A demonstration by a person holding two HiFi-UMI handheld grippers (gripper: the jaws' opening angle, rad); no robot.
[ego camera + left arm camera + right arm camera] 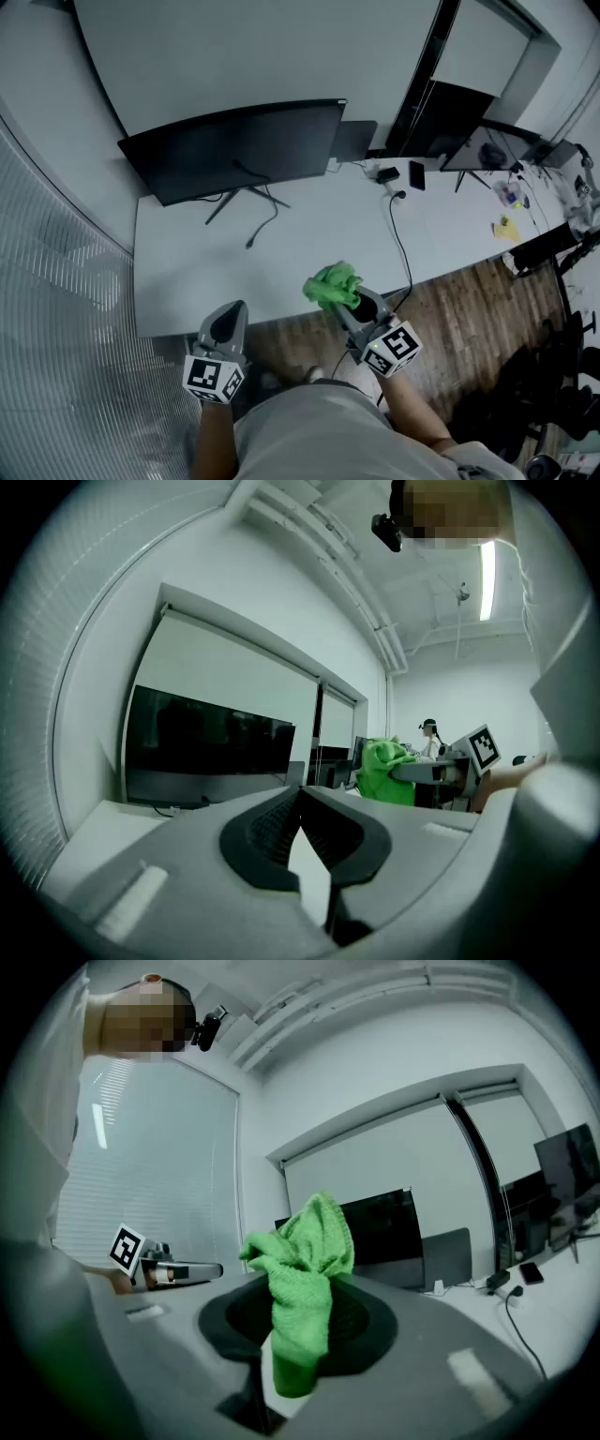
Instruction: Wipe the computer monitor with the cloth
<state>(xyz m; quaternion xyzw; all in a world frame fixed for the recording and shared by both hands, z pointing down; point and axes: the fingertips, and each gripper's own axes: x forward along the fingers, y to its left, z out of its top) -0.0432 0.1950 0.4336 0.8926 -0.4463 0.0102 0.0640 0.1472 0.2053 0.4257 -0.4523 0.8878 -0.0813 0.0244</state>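
Here, nearest the person, the left tool [228, 325] hovers at the near edge of the counter [187, 281], its jaws pressed together on nothing. Beside it, the right tool [354, 302] is clamped on a bunched green cloth [333, 284], held over that edge and well apart from the screen. Farther back a black cable [401, 239] trails across the white top. The dark monitor [239, 150] stands at the far side by the wall.

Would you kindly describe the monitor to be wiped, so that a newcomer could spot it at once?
Start at the long white desk and go to its left end. The monitor stands there on thin splayed legs, its screen dark. It is wider than the screens further right, and stands apart from their clutter.
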